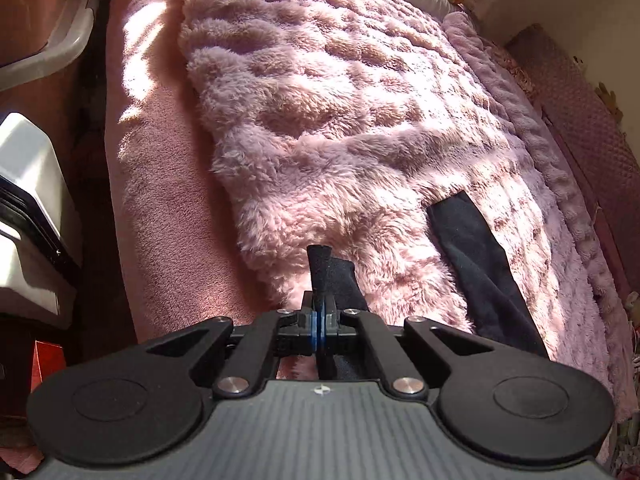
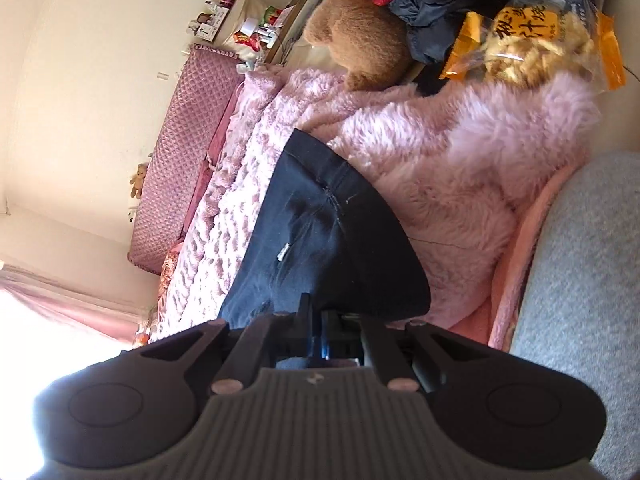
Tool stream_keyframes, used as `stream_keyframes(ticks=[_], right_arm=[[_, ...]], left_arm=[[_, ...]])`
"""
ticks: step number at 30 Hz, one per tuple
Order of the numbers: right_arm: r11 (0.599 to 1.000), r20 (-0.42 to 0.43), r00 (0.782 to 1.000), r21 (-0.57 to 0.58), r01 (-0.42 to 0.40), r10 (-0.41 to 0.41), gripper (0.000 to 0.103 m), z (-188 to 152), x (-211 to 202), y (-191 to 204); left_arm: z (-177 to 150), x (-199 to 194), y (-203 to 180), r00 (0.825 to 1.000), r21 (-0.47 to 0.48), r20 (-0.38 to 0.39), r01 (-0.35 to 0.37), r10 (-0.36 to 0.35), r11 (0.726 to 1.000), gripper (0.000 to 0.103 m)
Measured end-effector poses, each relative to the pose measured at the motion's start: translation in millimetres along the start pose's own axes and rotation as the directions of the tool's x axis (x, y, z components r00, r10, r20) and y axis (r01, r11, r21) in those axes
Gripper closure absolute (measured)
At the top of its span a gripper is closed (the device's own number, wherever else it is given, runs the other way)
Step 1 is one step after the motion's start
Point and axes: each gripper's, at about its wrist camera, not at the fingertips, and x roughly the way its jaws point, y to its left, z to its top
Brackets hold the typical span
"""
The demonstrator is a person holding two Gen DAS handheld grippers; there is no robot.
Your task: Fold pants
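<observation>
While we've got both grippers clamped on the pants [image 2: 320, 232], left gripper [image 1: 322, 312] pinches a leg end at lower centre, right gripper [image 2: 318, 332] holds the waist side. Pants lie on the fuzzy pink blanket [image 1: 320, 100]. Risk: thin pinch slips, fabric snags on pile.

The only readable print is on the snack bag [image 2: 532, 40] at the top right of the right wrist view: large dark Chinese characters on its yellow-orange label. The first looks like 秘 and the last like 烧, but the tilt and the crinkled wrapper keep the whole line from being read with certainty. Smaller print beside those characters is too fine to make out. The left wrist view shows no legible text.
</observation>
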Motion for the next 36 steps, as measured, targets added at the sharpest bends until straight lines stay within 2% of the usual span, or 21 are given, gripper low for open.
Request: stream_keyframes(ticks=[3,7,12,15,17,20,21,25,27,29,33,35,36], right_arm=[[1.0,-0.015,1.0,-0.012,-0.023,0.023,0.103,7,1,9],[0.998,-0.026,0.998,-0.031,-0.056,0.055,0.103,18,9,22],[0.995,-0.022,0.996,-0.044,-0.088,0.087,0.103,39,27,45],[0.995,-0.028,0.994,-0.004,-0.103,0.103,0.103,50,45,58],[0.995,-0.041,0.995,-0.011,-0.095,0.094,0.103,59,64,71],[0.997,-0.051,0.996,-0.029,-0.075,0.073,0.103,75,98,91],[0.998,-0.061,0.996,-0.021,-0.066,0.064,0.103,83,113,96],[1.0,-0.105,0.994,-0.011,0.004,-0.005,0.103,107,170,111],[0.998,-0.113,0.992,-0.037,0.051,-0.055,0.103,116,198,119],[0.996,-0.124,0.99,-0.06,0.06,-0.067,0.103,124,223,127],[0.993,-0.11,0.99,-0.089,0.079,-0.089,0.103,140,263,137],[0.993,-0.109,0.988,-0.053,0.107,-0.112,0.103,149,279,132],[0.991,-0.109,0.986,-0.035,0.127,-0.13,0.103,152,286,129]], left_arm=[[9,-23,7,0.999,-0.031,0.021,0.025,-0.024,0.999,0.103],[25,-41,0,0.998,-0.023,0.055,0.013,-0.012,1.0,0.103],[47,-48,-30,0.996,-0.015,0.071,0.048,-0.046,0.999,0.103],[59,-41,-60,0.996,0.016,0.088,0.004,-0.005,1.0,0.103],[68,-31,-78,0.996,0.005,0.079,-0.028,0.027,1.0,0.103],[82,-7,-99,0.999,-0.035,0.031,-0.033,0.034,0.999,0.103],[85,0,-106,0.999,-0.024,0.025,-0.03,0.031,0.999,0.102],[92,35,-135,0.992,0.052,0.039,-0.122,0.12,0.991,0.102],[95,57,-143,0.992,0.037,0.014,-0.125,0.125,0.991,0.102],[99,76,-150,0.991,0.021,0.002,-0.131,0.131,0.991,0.102],[103,109,-165,0.987,0.014,0.013,-0.16,0.16,0.987,0.102],[102,118,-172,0.986,0.009,0.042,-0.159,0.158,0.987,0.102],[101,124,-180,0.985,0.036,0.056,-0.164,0.162,0.986,0.102]])
